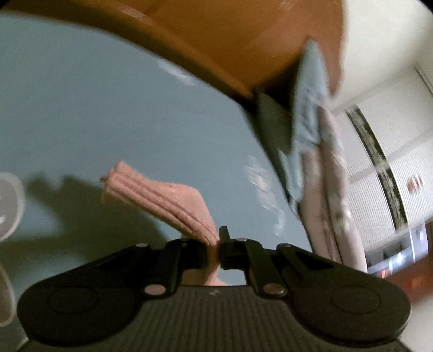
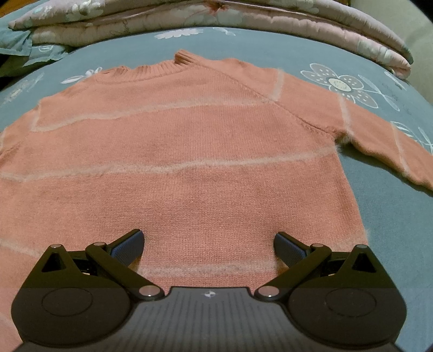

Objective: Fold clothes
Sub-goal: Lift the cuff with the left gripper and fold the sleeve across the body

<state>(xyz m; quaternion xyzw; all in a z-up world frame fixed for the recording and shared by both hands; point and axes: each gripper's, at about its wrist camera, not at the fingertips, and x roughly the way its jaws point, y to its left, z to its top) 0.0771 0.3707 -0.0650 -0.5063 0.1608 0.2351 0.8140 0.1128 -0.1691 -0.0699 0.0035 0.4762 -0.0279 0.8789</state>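
Observation:
A pink knit sweater with pale stripes lies flat on the teal flowered bedsheet, neck at the far side, one sleeve stretched out to the right. My right gripper is open and empty, low over the sweater's hem, one finger on each side of the middle. My left gripper is shut on a ribbed pink cuff and holds it lifted above the sheet; the view is tilted and blurred.
Folded pink and grey flowered quilts are stacked along the far edge of the bed, and show in the left wrist view. An orange-brown headboard and a white wall lie beyond.

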